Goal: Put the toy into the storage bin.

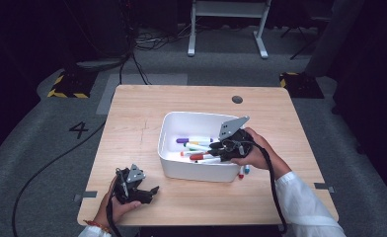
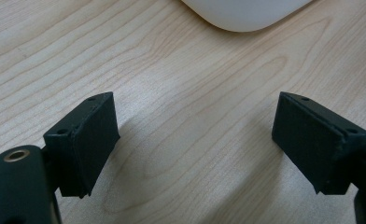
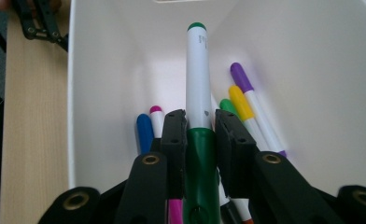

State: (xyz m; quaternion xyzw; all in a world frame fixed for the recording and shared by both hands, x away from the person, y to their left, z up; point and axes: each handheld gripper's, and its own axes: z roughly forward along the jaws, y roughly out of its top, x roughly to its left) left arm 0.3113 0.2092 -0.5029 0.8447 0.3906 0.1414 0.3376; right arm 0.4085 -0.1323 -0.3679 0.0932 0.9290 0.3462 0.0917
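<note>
Right gripper [image 3: 200,135] clamps green marker [image 3: 198,79] over white bin [image 3: 92,93]; next: release inside. Left gripper [image 2: 195,140] idle, jaws apart.

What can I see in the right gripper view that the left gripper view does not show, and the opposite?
Right gripper view: the right gripper shut on a green marker, held over the white bin's inside, where more markers lie. Left gripper view: the left gripper with jaws open, nothing between them, above bare table. Both: the white bin and the wooden table.
</note>
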